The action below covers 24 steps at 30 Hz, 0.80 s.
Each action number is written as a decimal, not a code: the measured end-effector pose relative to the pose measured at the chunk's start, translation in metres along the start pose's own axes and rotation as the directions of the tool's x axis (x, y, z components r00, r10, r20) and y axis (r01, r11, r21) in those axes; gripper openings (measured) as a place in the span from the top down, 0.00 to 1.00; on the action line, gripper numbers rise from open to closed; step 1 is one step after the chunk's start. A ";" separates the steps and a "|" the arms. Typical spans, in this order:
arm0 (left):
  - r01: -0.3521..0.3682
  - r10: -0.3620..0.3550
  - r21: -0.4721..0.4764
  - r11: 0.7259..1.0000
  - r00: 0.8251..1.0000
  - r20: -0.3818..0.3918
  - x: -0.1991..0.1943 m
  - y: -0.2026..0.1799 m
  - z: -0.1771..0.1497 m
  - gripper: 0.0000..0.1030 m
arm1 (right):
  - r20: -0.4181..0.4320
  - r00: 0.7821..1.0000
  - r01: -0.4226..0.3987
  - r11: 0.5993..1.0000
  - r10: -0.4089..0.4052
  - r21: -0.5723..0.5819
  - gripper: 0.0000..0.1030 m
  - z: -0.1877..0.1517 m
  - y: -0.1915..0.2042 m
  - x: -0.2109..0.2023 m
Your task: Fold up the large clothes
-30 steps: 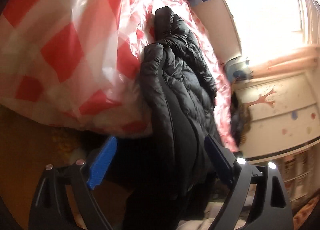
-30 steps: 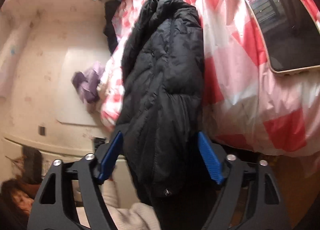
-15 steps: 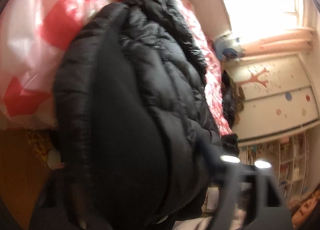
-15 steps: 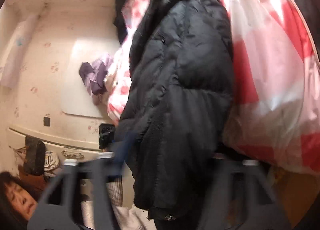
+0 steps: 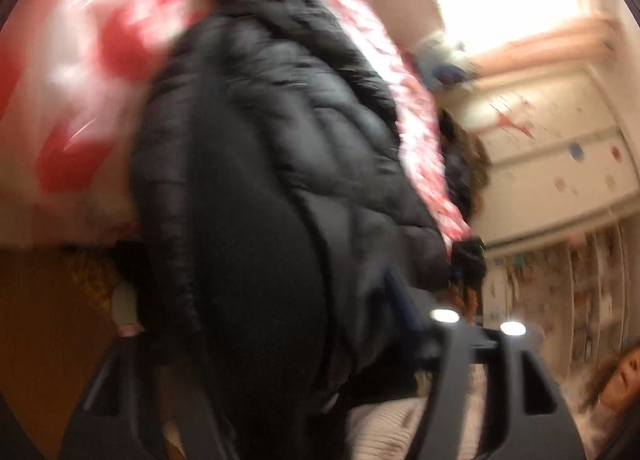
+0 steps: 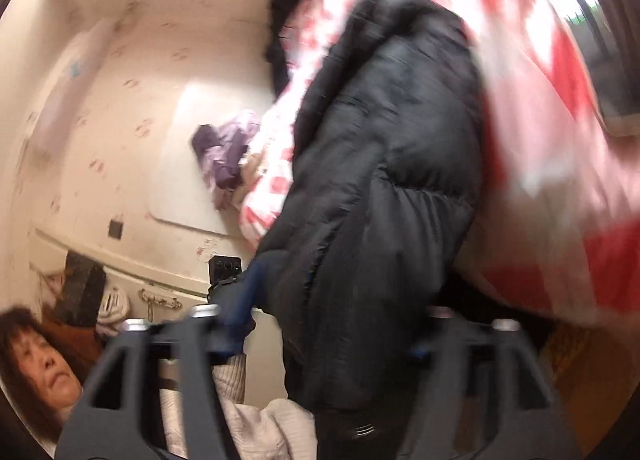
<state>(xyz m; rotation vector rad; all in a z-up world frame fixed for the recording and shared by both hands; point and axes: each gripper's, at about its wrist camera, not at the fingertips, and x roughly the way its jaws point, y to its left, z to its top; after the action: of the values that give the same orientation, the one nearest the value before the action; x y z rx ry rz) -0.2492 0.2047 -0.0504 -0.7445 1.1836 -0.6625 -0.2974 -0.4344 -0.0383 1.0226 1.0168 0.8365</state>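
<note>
As jacket [image 5: 280, 188] is bulky, soft, slippery: grip hem at 6 o'clock; both grippers' jaws state: cannot tell, blurred.

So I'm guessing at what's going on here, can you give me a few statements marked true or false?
1. The coat is black and puffy. True.
2. The coat lies on a plain blue sheet. False: the cover under it is red and white checked.
3. A purple garment lies beyond the coat in the right view. True.
4. The coat is neatly folded into a square. False: it lies long and bunched.
5. A woman's face shows at the lower left of the right view. True.
</note>
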 end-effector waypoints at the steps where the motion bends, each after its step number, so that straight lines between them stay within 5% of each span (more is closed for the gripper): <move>1: 0.032 -0.031 -0.050 0.998 0.999 0.013 -0.001 0.014 0.000 0.30 | -0.004 1.000 -0.002 0.999 0.002 0.032 0.35 -0.002 -0.009 0.001; 4: 0.071 -0.062 -0.116 0.991 0.994 0.085 -0.005 0.033 -0.001 0.22 | 0.015 0.998 -0.057 0.997 0.057 0.056 0.31 -0.006 -0.020 0.001; 8: 0.050 -0.042 -0.091 0.995 0.996 0.085 0.002 0.025 -0.001 0.22 | -0.008 0.999 -0.053 0.998 0.053 0.023 0.32 -0.005 -0.017 0.011; 9: 0.032 -0.025 -0.071 0.997 0.994 0.105 0.002 0.023 -0.002 0.25 | 0.002 0.999 -0.051 0.999 0.051 -0.004 0.43 -0.004 -0.012 0.013; 10: 0.013 -0.009 -0.035 0.999 0.991 0.135 0.002 0.016 -0.002 0.44 | 0.027 0.998 -0.051 0.998 0.053 -0.043 0.66 -0.003 -0.006 0.011; 11: 0.010 -0.007 -0.018 1.000 0.991 0.133 0.002 0.013 -0.002 0.55 | 0.042 0.998 -0.043 0.997 0.045 -0.056 0.79 -0.004 -0.002 0.012; 13: -0.004 0.005 -0.006 1.000 0.989 0.146 0.002 0.007 -0.003 0.77 | 0.076 0.996 -0.048 0.996 0.053 -0.074 0.86 -0.005 0.003 0.009; 18: 0.010 -0.027 0.092 0.996 0.983 0.181 -0.009 -0.011 -0.011 0.84 | 0.085 0.988 -0.119 0.986 0.129 -0.116 0.82 -0.011 0.012 0.001; 20: -0.013 0.001 0.075 0.997 0.988 0.153 -0.006 -0.003 -0.010 0.75 | 0.063 0.994 -0.085 0.993 0.090 -0.086 0.55 -0.011 0.002 0.002; 21: -0.023 0.017 0.043 0.999 0.990 0.138 -0.003 0.005 -0.010 0.55 | 0.065 0.996 -0.053 0.997 0.057 -0.062 0.41 -0.011 -0.004 0.002; 22: -0.048 0.048 0.003 0.999 0.991 0.123 0.002 0.014 -0.007 0.31 | 0.059 0.997 -0.038 0.998 0.041 -0.046 0.41 -0.010 -0.009 0.004; 24: -0.078 0.087 -0.073 0.994 0.989 0.118 0.008 0.032 -0.008 0.26 | 0.039 0.998 -0.050 0.999 0.051 -0.023 0.42 -0.012 -0.021 0.007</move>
<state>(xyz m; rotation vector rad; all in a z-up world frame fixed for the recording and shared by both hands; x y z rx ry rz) -0.2533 0.2163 -0.0820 -0.7777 1.1234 -0.5034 -0.3050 -0.4306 -0.0622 1.0459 0.9498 0.8633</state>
